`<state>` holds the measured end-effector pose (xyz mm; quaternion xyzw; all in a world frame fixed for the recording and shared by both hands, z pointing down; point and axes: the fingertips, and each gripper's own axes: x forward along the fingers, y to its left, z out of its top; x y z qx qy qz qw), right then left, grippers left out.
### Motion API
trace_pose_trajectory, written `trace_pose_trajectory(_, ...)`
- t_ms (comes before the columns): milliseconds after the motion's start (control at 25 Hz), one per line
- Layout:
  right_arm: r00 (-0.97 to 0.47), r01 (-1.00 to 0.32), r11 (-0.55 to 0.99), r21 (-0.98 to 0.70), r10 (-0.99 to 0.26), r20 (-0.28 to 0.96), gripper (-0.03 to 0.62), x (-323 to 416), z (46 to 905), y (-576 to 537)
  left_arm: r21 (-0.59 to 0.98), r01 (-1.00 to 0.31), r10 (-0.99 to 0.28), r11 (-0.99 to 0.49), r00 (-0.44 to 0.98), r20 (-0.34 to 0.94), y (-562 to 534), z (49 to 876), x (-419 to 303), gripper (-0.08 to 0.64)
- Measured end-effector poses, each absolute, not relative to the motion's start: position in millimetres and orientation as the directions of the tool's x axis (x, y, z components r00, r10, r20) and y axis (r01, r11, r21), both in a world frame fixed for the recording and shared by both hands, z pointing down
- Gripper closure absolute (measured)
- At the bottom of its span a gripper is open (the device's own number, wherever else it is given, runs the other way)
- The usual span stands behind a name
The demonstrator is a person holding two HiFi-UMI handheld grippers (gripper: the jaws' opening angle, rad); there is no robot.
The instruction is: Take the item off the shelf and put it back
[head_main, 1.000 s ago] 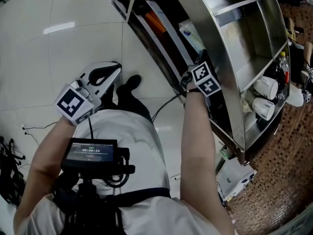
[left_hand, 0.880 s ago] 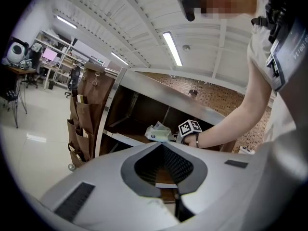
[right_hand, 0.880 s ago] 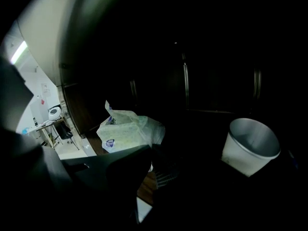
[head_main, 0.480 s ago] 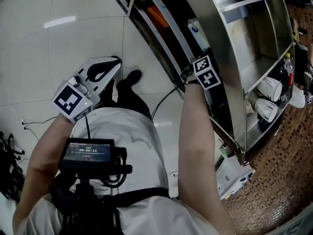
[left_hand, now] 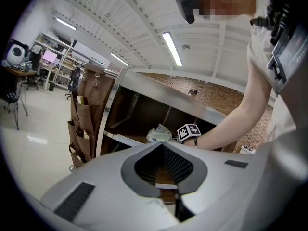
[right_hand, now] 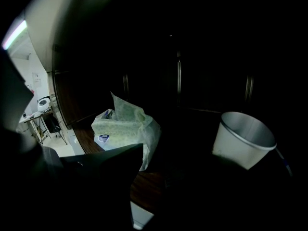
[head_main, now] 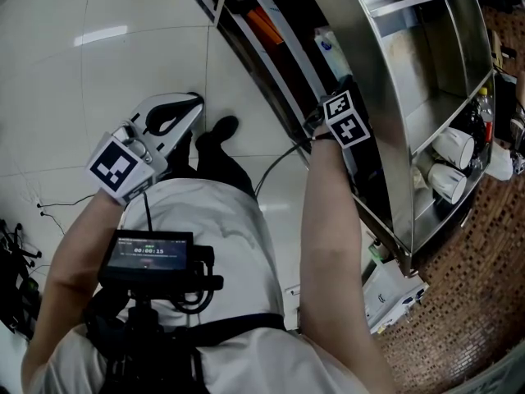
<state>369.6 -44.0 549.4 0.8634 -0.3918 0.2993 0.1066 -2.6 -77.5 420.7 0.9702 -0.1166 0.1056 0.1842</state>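
The item is a pale green plastic packet (right_hand: 122, 126) lying on the wooden shelf board (right_hand: 144, 186) inside the dark cabinet; it also shows in the head view as the packet (head_main: 328, 46). My right gripper (right_hand: 168, 167) reaches into that shelf. Its jaws are opening, and the packet lies just ahead of the left jaw tip with nothing pressed between them. In the head view only its marker cube (head_main: 344, 120) shows. My left gripper (left_hand: 161, 144) is held back near my body, with its jaws together and nothing in them.
A white paper cup (right_hand: 243, 138) stands on the same shelf to the right of the packet. The steel shelf unit (head_main: 394, 97) holds two more cups (head_main: 449, 148) and a bottle (head_main: 479, 113). A brown hanging organizer (left_hand: 84, 114) is at its end. A white box (head_main: 394, 298) lies on the floor.
My right hand shifted slightly further along the shelf early on and has stayed nearly still since. The left gripper has not moved.
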Motion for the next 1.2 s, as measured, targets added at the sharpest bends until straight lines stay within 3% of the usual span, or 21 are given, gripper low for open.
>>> trace_pose_trajectory(560,0.457,-0.789,-0.607,-0.1,-0.687,0.564,0.463,340,531,-40,0.369,-0.243,-0.154,-0.897,0.955,0.255,-75,408,9,0.552)
trace_pose_trajectory(800,0.455,-0.79,-0.6,-0.128,-0.712,0.535,0.57,312,510,-30,0.351,-0.201,-0.114,-0.914,0.961,0.253,-78,397,10,0.552)
trace_pose_trajectory(1200,0.339,-0.831,-0.5,-0.244,-0.803,0.49,0.583,253,471,-10,0.295,-0.105,-0.038,-0.95,0.974,0.222,-74,383,32,0.552)
